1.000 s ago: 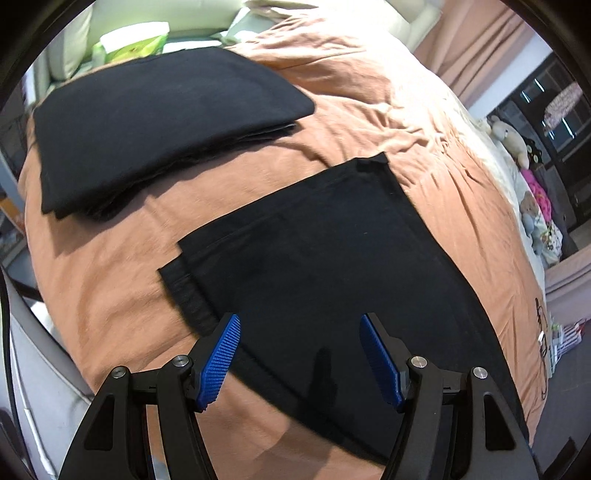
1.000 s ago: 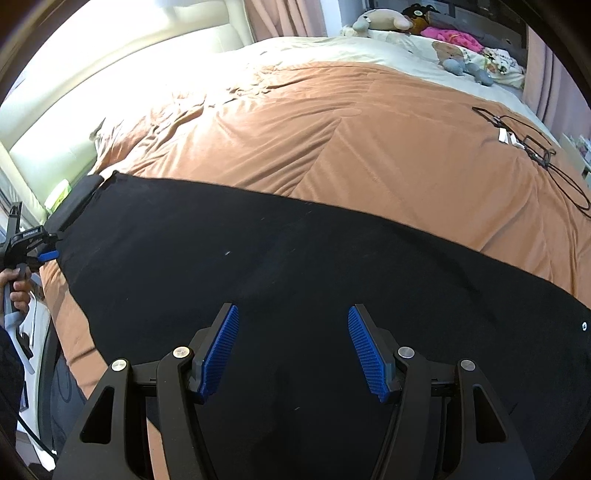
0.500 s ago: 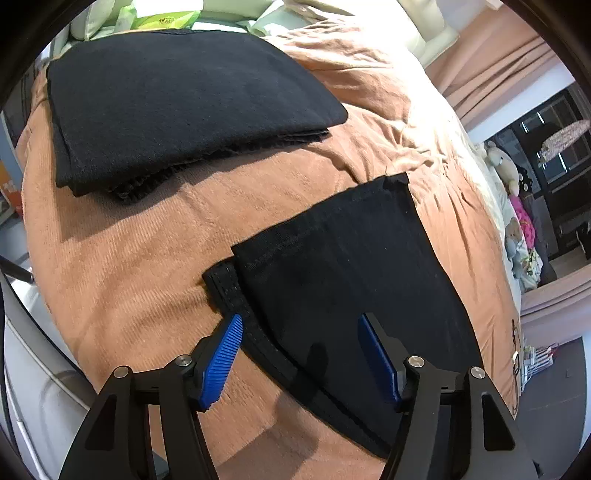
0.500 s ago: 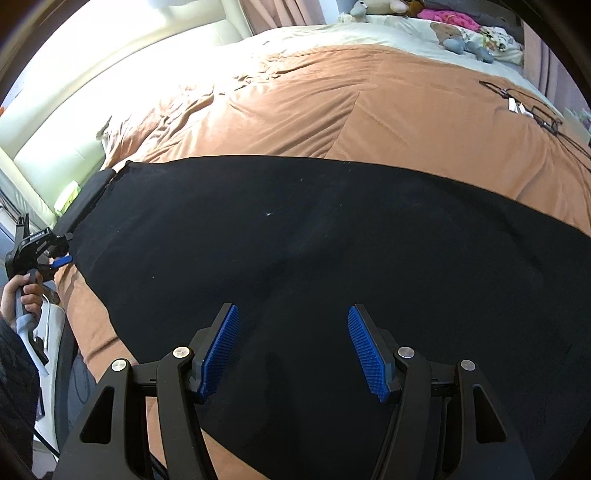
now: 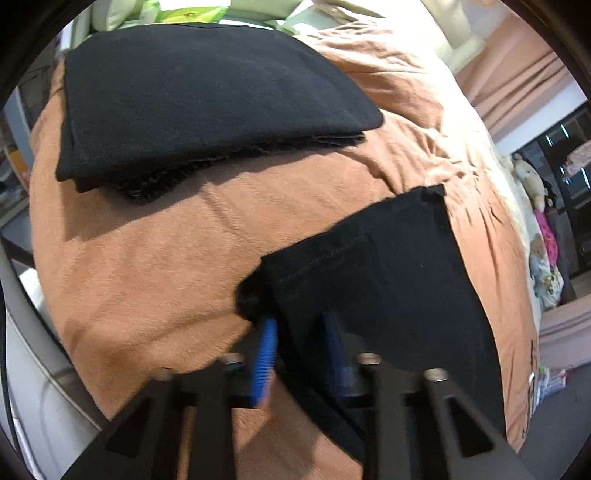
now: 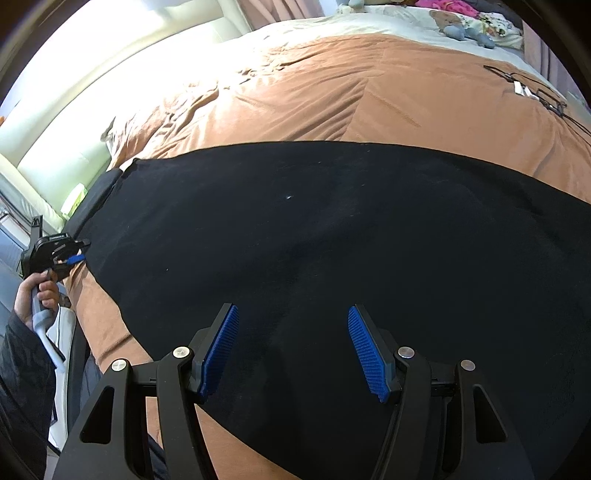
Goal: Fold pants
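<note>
Black pants (image 6: 332, 258) lie spread flat along the near edge of a bed covered by a brown blanket (image 6: 332, 92), their length running across the right wrist view from the hem at far left to the right border. The left gripper (image 5: 301, 350) sits at the near corner of that hem, its blue pads (image 5: 266, 354) drawn close with a fold of the black cloth between them; the picture is blurred there, so a firm clamp cannot be confirmed, though the fabric clearly passes through the narrow gap. In the right wrist view the same tool (image 6: 55, 254) appears at the hem, held by the person's left hand (image 6: 35, 295). The right gripper (image 6: 291, 347) hovers over the middle of the pants, fingers wide apart, holding nothing. A stack of folded black garments (image 5: 207, 96) rests farther up the blanket, well apart from the pants. Stuffed toys (image 6: 465, 26) lie at the far side.
</note>
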Demonstrator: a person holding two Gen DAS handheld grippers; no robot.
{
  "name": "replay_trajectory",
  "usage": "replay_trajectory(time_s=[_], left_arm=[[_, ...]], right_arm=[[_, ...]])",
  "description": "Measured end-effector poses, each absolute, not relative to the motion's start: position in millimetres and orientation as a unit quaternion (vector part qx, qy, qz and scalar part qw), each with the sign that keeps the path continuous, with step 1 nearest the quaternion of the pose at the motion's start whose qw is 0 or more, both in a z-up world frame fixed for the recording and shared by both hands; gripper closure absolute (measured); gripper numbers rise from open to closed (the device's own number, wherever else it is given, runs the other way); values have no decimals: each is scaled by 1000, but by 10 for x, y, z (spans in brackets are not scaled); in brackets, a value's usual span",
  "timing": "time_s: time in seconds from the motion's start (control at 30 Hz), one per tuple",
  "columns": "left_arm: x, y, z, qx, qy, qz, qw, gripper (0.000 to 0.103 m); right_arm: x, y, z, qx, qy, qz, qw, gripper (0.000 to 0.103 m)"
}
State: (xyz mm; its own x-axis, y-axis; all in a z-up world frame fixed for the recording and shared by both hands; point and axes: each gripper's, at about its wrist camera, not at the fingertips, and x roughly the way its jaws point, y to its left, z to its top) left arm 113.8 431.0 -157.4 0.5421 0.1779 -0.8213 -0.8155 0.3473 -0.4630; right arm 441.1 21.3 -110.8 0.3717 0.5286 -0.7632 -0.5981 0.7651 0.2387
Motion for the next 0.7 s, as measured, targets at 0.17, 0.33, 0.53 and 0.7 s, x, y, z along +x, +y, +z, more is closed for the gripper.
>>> replay_trajectory(time_s=[0.17,0.33,0.53,0.7], left_arm=[[1037,4295,-1514,-462,330,335,752,102],[971,4317,-1556,-468,332,339,745,102],[937,4243,-1559,-473,335,342,739,96],[907,4165,-1601,-489,330,317,743,65]], right_arm=[[4423,337,-1089,-52,445,346,824,43],[4397,430,-1058,-52,439,353,825,43],[4358,454,-1114,-56,442,356,821,43],[4375,506,-1144,-53,445,358,819,43]])
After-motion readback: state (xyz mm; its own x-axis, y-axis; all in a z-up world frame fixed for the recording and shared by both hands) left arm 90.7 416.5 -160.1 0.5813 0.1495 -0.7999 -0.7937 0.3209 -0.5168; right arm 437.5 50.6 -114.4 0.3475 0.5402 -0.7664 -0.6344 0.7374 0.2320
